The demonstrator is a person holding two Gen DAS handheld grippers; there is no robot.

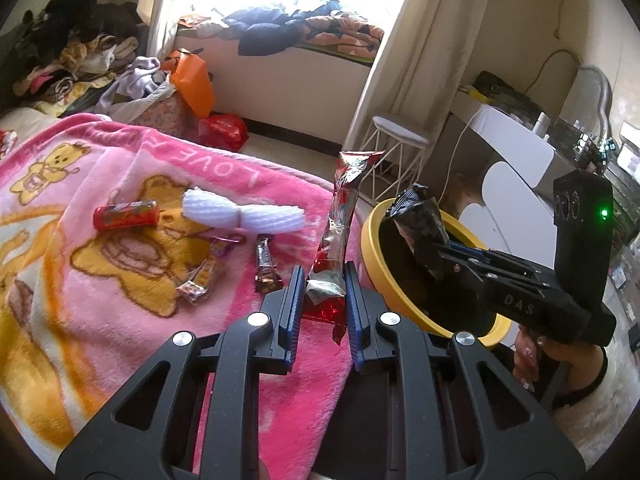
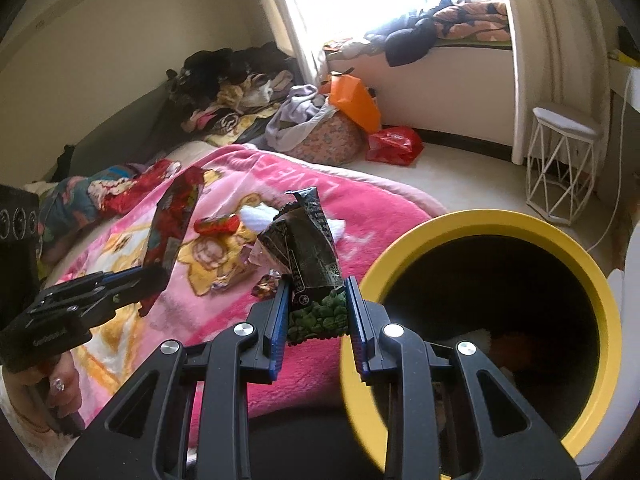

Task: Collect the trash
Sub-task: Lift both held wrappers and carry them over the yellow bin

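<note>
My left gripper is shut on a long red and silver snack wrapper that stands upright above the pink blanket. My right gripper is shut on a black and green snack bag, just left of the yellow-rimmed bin. In the left wrist view the right gripper holds the black bag over the bin. On the blanket lie a red tube wrapper, a white foam net, a brown wrapper and a small crumpled wrapper.
A white wire stool stands on the floor beyond the bin. An orange bag, a red plastic bag and piled clothes lie beyond the bed. A white desk is at the right.
</note>
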